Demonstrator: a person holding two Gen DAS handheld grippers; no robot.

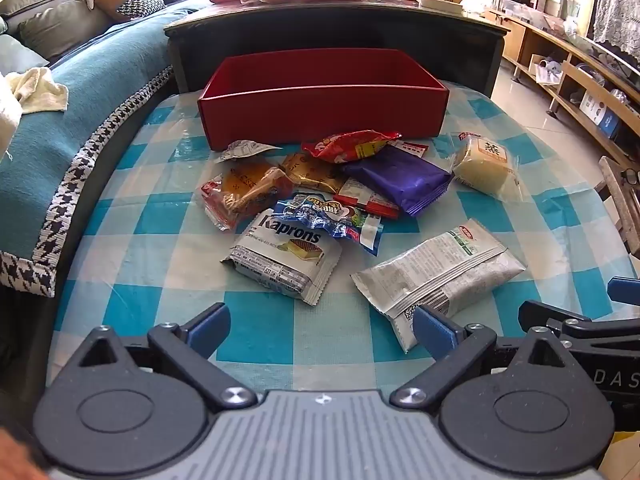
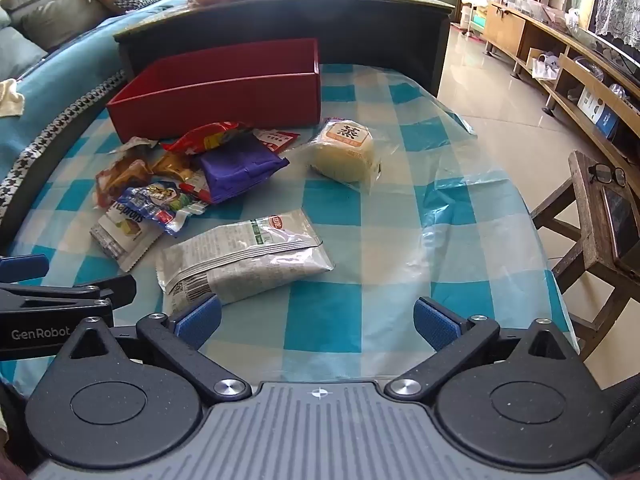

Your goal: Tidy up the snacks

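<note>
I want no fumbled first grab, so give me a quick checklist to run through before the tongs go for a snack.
1. Left tongs open with nothing between the pads: ok.
2. Right tongs open with nothing between the pads: ok.
3. Red box upright with its top open: ok. Whether it is empty: cannot tell, the near wall hides its floor.
4. Silver packet lies alone, clear of the pile and nearest both tongs: ok.
5. Purple packet free to lift: not ok, a red wrapper overlaps its far end.
6. Steamed cake packet lies apart from the pile: ok.
</note>
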